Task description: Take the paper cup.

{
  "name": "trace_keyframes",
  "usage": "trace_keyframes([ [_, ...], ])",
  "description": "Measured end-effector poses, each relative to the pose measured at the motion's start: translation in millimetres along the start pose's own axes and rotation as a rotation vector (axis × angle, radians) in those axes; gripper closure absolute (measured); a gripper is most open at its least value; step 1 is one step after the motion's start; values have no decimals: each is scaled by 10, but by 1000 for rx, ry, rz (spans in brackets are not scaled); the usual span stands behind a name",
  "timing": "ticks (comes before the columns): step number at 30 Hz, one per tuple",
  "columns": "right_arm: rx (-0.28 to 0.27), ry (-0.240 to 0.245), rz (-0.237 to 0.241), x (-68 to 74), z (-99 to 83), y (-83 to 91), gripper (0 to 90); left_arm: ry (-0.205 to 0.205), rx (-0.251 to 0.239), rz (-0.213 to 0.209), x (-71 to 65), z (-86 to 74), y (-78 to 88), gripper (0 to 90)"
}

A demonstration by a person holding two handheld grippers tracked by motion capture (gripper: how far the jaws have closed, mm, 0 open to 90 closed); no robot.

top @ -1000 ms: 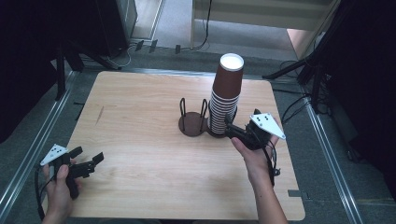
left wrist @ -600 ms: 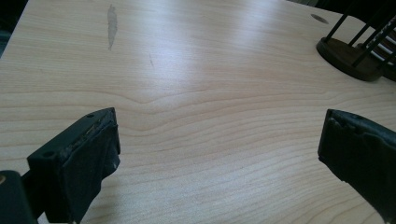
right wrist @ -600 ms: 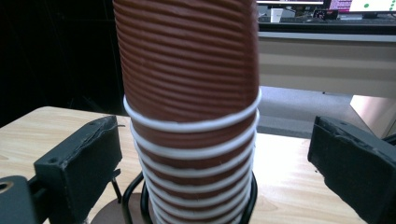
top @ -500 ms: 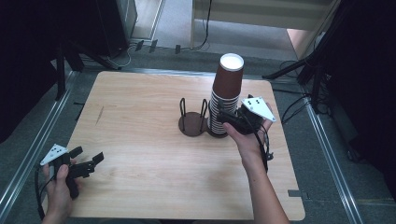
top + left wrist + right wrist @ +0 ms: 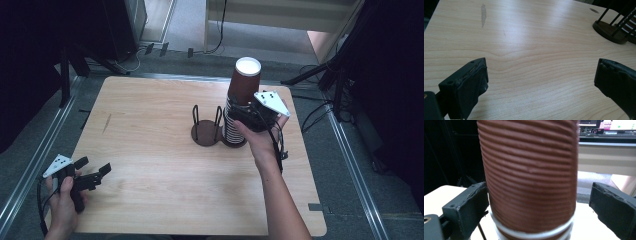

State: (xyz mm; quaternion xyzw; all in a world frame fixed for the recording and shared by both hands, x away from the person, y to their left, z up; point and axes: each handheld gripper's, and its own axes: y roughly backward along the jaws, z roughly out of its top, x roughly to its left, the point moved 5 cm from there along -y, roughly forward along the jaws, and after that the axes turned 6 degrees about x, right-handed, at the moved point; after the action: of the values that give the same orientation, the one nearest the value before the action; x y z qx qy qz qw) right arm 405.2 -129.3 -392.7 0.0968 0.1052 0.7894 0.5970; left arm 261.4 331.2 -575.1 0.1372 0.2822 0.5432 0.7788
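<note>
A tall stack of brown ribbed paper cups with white rims stands at the right of the wooden table, in one side of a dark wire cup holder. My right gripper is at the stack, open. In the right gripper view its jaws stand on either side of the top cup, the left one close against the wall and the right one a little apart. My left gripper is held low at the table's near left corner, open, with bare wood between its jaws.
The holder's other side, with its upright wires, has no cups in it. Metal rails run along both sides of the table. Dark stands and cables sit beyond the far edge and to the right.
My right gripper has moved forward and up along the stack, so its jaws now straddle the top cup. The left gripper has stayed where it was.
</note>
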Motion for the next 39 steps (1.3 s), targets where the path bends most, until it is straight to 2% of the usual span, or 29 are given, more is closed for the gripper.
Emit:
trace_keyframes([
  [7, -7, 18, -4, 32, 96, -107, 23, 3, -4, -1, -2, 2, -1, 0],
  [16, -2, 13, -3, 49, 121, -206, 50, 5, -5, -3, -1, 3, -2, 0],
  [20, -12, 21, -4, 72, 132, -203, 93, 5, -5, -4, -1, 4, 0, 0],
  [26, -6, 17, 5, 63, 147, -196, 99, 6, -6, -3, -2, 4, -4, 0],
  [34, -37, 0, 9, 70, 256, -170, 105, 4, -5, -3, -2, 4, -3, 0],
  [39, -33, 17, 2, 78, 296, -170, 110, 5, -6, -4, -3, 4, -2, 0],
])
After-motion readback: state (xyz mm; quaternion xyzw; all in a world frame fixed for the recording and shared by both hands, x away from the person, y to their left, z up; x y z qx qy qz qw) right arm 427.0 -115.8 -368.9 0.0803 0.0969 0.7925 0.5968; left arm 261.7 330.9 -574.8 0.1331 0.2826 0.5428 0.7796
